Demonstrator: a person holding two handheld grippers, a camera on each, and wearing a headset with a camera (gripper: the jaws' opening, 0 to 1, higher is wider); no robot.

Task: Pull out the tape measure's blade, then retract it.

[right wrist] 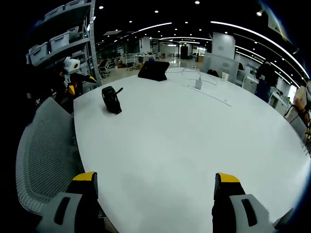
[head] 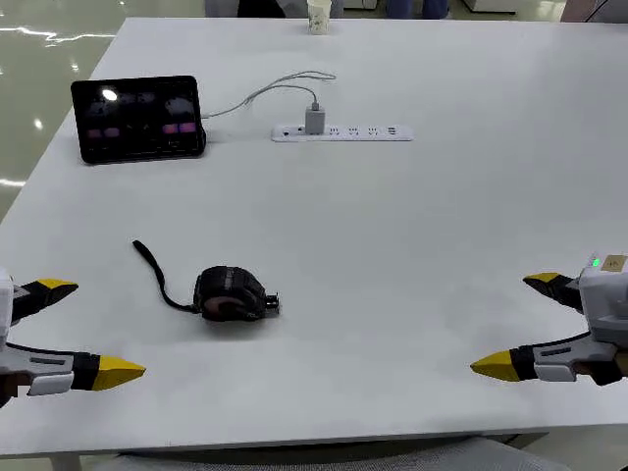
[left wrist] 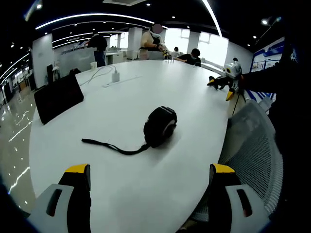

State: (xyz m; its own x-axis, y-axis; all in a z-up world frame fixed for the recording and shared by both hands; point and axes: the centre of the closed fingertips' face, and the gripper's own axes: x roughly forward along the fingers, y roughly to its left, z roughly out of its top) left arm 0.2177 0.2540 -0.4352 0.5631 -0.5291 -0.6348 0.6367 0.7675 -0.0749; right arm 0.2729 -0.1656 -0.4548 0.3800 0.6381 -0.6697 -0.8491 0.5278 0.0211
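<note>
**Both claws spread wide, tape measure lying free on the desk**

At the near left edge of the white desk, the left claw hovers with its yellow-tipped jaws well apart, holding nothing. At the far left, a dark tablet stands propped. The black tape measure rests left of centre in the near half of the desk. It lies near the left claw but clear of it, and its wrist strap trails away to the left and farther back. The blade sits inside the case. Farther back, near the middle, a white power strip carries a charger whose cable runs toward the tablet. A paper cup stands at the far edge. At the near right, the right claw is likewise spread and empty, well apart from the tape measure.
</note>
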